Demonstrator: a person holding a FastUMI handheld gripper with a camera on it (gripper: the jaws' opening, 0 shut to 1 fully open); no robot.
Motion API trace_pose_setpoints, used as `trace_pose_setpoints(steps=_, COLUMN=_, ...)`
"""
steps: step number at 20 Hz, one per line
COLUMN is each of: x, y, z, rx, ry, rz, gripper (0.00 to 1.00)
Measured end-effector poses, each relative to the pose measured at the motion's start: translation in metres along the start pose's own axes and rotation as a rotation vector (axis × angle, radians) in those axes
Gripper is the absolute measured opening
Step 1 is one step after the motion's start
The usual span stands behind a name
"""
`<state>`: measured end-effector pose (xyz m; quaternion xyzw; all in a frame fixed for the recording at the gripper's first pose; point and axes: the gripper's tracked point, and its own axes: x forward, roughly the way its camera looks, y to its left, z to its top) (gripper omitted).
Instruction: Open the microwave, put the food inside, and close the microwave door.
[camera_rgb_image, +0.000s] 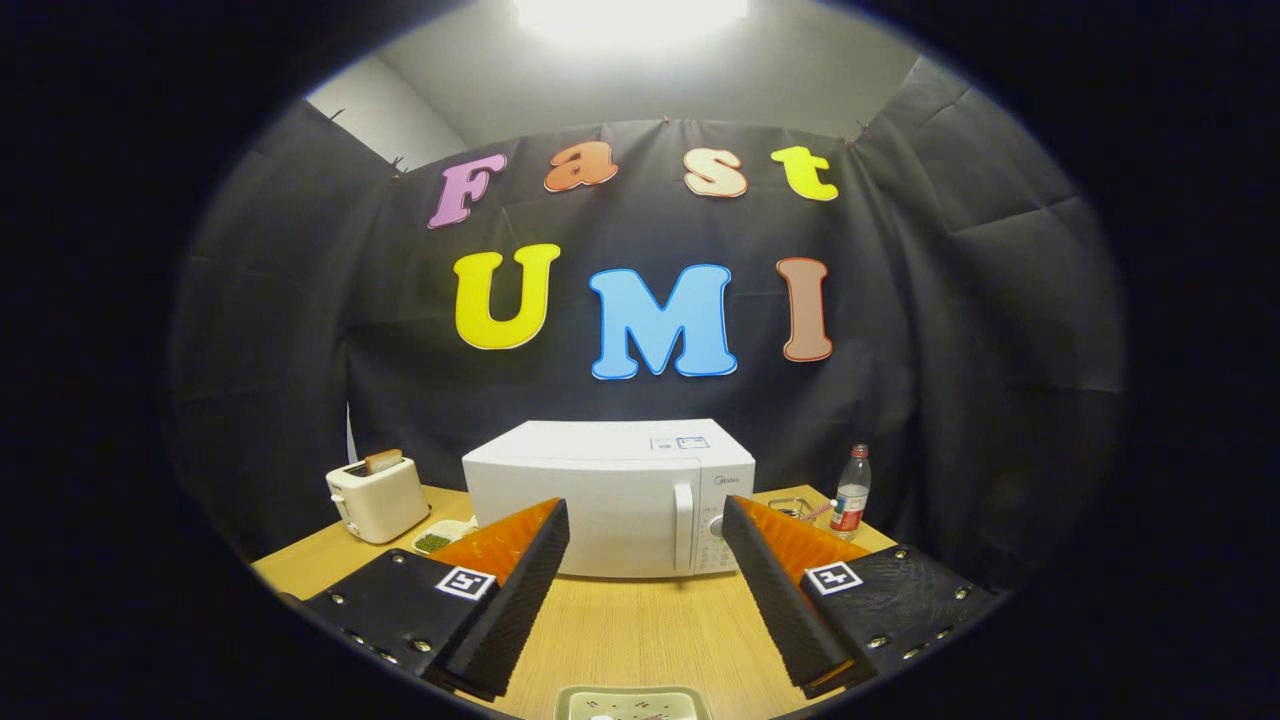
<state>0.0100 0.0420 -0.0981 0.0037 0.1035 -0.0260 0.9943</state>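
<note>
The gripper (645, 520) is held above the wooden desk (640, 630) with its fingers (520, 560) spread wide apart and nothing between them; only bare desk and the front of the microwave show through the gap. The outer ends of both fingers run off into the dark rim at the lower left and lower right of the frame. Each finger carries a small square black-and-white marker near its base.

The microwave (600, 500) stands in the centre of the frame, beyond the fingers, with its door shut. Its vertical handle (683, 525) and the control panel with a round knob (716, 527) sit on its right side, the knob partly hidden behind the right finger. A small brand word is printed above the panel, too tiny to read with certainty. A sticker lies on the top of the microwave; its writing cannot be made out.

At the bottom centre of the frame, nearer than the fingers, a pale plate (632, 702) is cut off by the edge; what lies on it is hard to tell.

At the left of the frame a cream toaster (378, 498) holds a slice of bread (383, 460) in its slot. Just right of it a small dish (437, 540) with something green is partly covered by the left finger. At the right, a plastic bottle (851, 493) with a red label stands beside the microwave, and a small container (790, 508) lies between them, mostly hidden.
</note>
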Motion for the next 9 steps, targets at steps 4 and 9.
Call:
trace_pose_setpoints(steps=4, x=-0.0084, y=0.0012, z=0.0038, rx=-0.02, ry=-0.018, rz=0.003, gripper=0.97)
trace_pose_setpoints(steps=9, x=-0.013, y=0.0073, z=0.006, rx=-0.015, ry=-0.011, rz=0.018, gripper=0.97)
